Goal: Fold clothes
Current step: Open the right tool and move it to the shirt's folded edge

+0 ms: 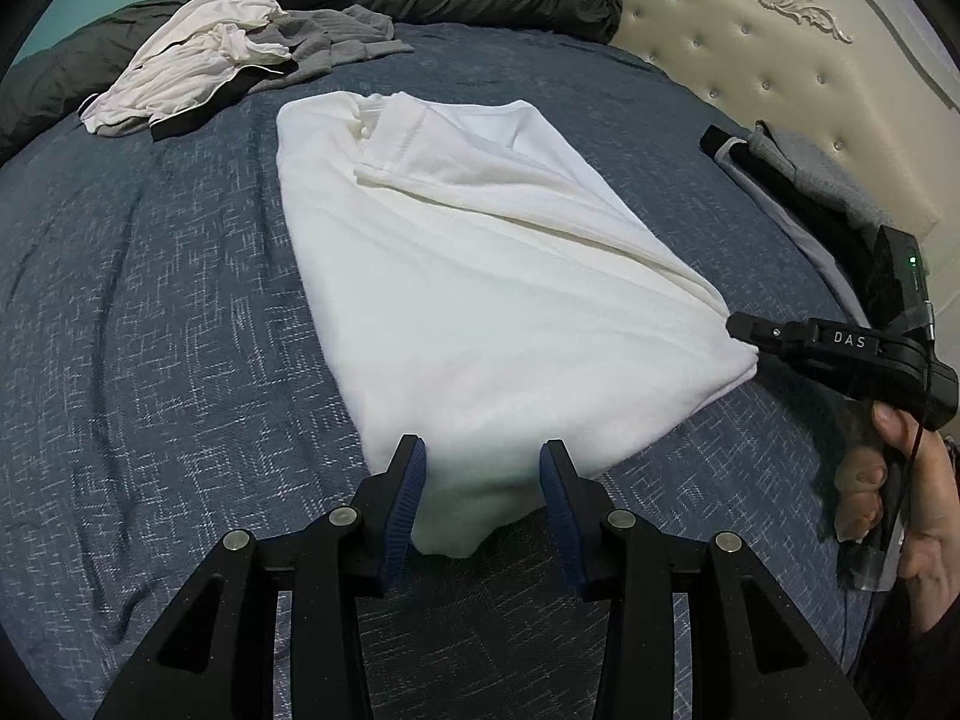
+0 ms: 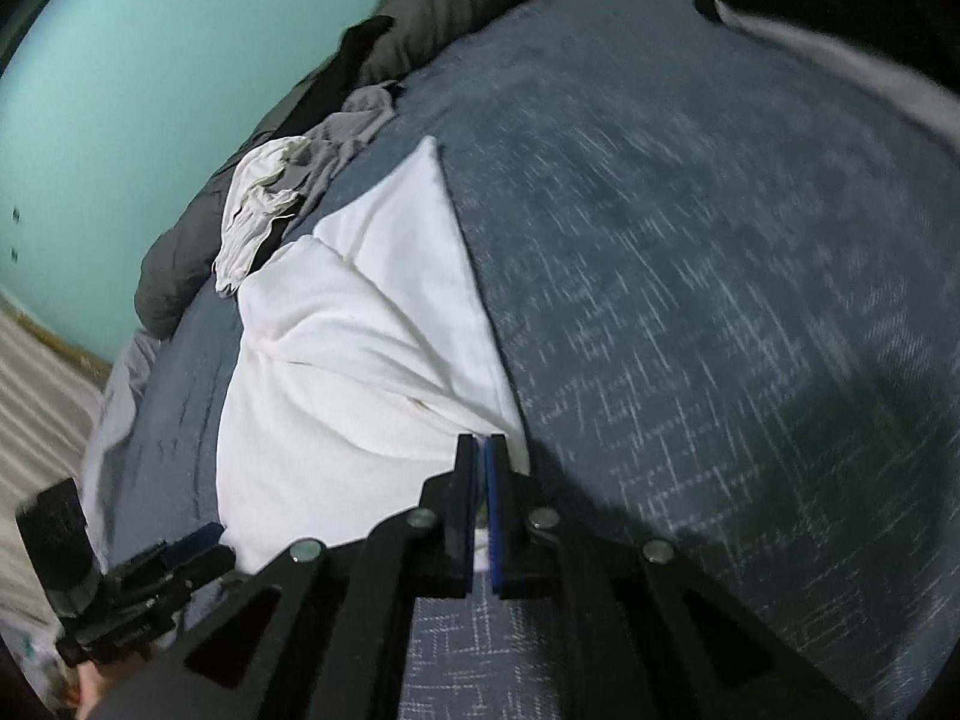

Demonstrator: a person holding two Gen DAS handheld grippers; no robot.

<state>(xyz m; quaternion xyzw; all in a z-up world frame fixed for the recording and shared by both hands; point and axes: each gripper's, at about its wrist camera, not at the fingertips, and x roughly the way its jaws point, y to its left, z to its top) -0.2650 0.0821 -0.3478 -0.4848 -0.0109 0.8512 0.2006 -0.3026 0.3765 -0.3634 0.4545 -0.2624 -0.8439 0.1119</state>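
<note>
On the blue bed (image 1: 150,300), your white shirt (image 1: 480,300) lies partly folded, sleeve turned in. Your right tool (image 2: 482,450) is pinching its near corner; your left tool (image 1: 483,468) stands spread around the hem's other corner, not gripping.

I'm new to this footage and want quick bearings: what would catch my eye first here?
A white shirt lies partly folded in the middle of the blue bed cover. The right gripper is shut on its corner, while the left gripper is open around the near edge. A heap of unfolded clothes sits at the far side.
</note>
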